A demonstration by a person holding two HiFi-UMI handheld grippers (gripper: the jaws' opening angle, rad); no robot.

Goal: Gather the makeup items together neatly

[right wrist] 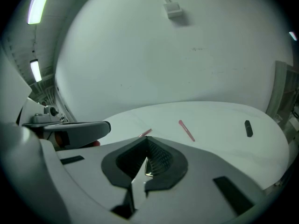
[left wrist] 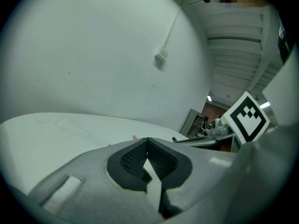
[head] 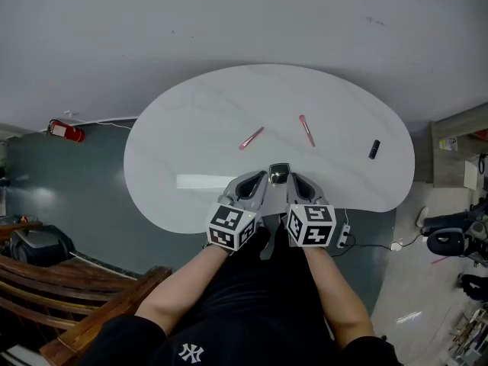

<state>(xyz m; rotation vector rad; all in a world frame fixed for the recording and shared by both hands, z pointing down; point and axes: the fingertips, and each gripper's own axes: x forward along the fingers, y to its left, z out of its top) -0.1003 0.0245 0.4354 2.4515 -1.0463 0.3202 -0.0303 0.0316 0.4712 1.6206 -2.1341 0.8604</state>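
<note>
Your right gripper [right wrist: 147,142] has its jaws pressed together, tips meeting. A thin glint shows in the gap behind them, too small to identify. Your left gripper [left wrist: 147,141] is closed the same way. Both sit side by side at the near edge of the white table [head: 191,128], pointing forward.

A small dark square item [head: 279,174] shows between the two tips in the head view. Whether either gripper holds it cannot be told.

The other makeup items lie ahead of you, farther across the table. A pink stick [head: 251,138] lies ahead and slightly left of your left gripper, its long axis running from near-left to far-right. A second pink stick [head: 306,130] lies ahead of your right gripper, tilted from far-left to near-right. The sticks' far ends lean towards each other.

A black tube [head: 374,149] lies well apart to the right, roughly pointing away from you. Your right gripper is clearly nearer to it, so that reach likely falls to your right hand.
</note>
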